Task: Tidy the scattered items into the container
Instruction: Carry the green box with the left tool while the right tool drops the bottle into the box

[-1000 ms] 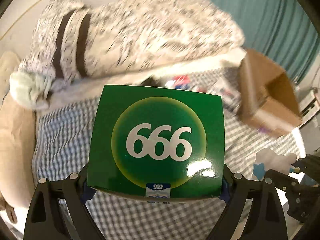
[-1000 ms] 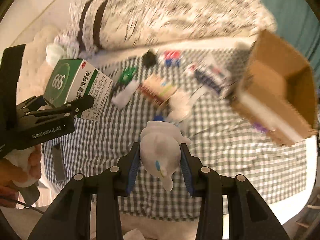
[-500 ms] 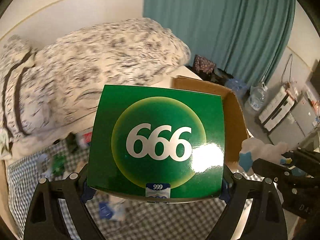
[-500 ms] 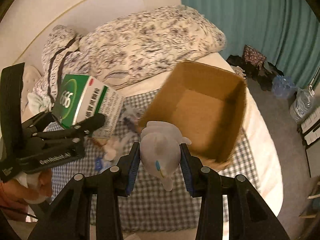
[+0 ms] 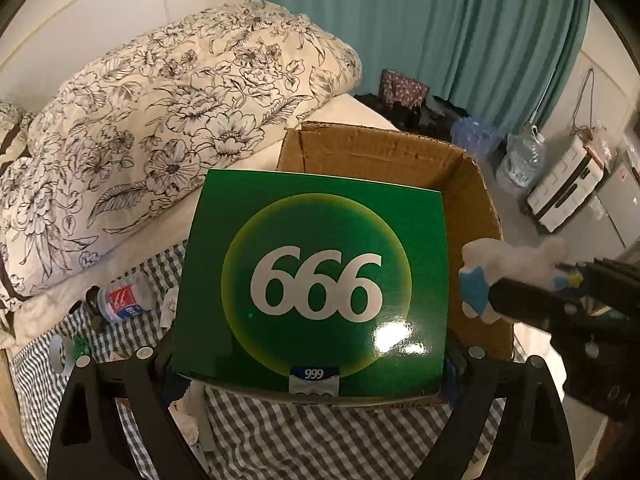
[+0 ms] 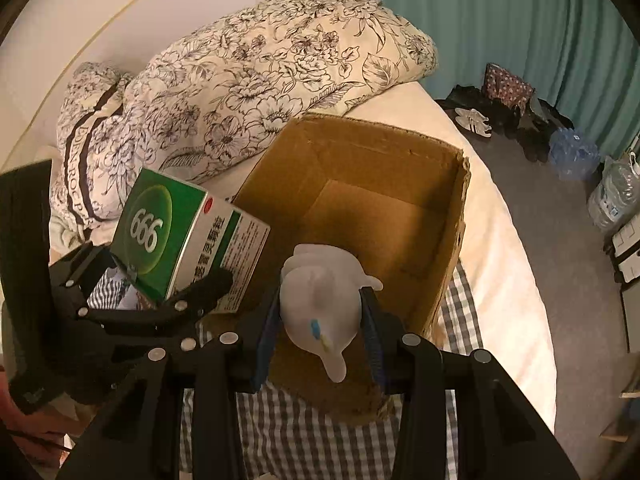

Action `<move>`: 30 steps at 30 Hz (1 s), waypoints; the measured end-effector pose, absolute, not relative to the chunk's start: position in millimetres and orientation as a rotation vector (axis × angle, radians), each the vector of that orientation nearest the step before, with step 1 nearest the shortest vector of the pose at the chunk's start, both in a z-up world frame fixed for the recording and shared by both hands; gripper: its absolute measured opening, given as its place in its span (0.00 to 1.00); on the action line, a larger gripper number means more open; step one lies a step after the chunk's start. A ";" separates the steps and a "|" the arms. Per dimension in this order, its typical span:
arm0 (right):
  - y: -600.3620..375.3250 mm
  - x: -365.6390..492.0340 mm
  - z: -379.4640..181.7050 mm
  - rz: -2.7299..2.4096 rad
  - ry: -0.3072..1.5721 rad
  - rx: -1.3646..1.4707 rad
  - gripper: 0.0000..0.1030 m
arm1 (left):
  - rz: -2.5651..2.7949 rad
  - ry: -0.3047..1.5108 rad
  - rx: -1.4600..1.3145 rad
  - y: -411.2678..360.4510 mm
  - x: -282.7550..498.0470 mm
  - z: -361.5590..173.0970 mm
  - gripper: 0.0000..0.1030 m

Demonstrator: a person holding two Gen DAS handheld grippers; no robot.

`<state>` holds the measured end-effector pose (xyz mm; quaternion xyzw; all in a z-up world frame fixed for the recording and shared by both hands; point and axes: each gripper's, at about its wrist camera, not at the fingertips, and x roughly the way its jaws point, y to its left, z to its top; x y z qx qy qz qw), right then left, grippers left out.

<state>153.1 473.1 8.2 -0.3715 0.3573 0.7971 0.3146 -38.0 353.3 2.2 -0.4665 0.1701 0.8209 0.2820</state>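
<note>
My left gripper (image 5: 316, 360) is shut on a green medicine box marked 666 (image 5: 316, 284), held up just in front of the open cardboard box (image 5: 472, 184). The green box also shows in the right wrist view (image 6: 160, 228), at the cardboard box's left wall. My right gripper (image 6: 320, 320) is shut on a white plush toy (image 6: 320, 300) and holds it over the near edge of the cardboard box (image 6: 380, 208), which looks empty inside. The toy also shows in the left wrist view (image 5: 504, 276).
The cardboard box sits on a grey checked sheet (image 5: 320, 440) on a bed. A floral duvet (image 5: 168, 112) lies behind it. A small red and blue bottle (image 5: 124, 298) and other small items lie at the left. Bags and water bottles (image 6: 612, 196) stand on the floor at the right.
Both grippers have moved right, from over the scattered items to the cardboard box, each still holding its item. The box is now closer and centred in both views.
</note>
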 end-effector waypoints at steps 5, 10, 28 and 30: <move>494.7 154.1 9.4 2.046 0.968 -0.923 0.83 | 2.181 0.475 -1.296 357.0 -52.3 -3.3 1.00; 503.2 158.2 12.9 2.011 0.974 -0.896 0.83 | 2.165 0.489 -1.299 355.8 -51.4 -2.4 1.00; 435.4 158.4 33.5 1.992 0.991 -0.836 0.84 | 2.289 0.417 -1.273 257.1 -40.0 38.0 1.00; 421.5 150.2 38.1 2.011 0.980 -0.839 0.84 | 2.324 0.391 -1.286 234.8 -36.9 42.4 1.00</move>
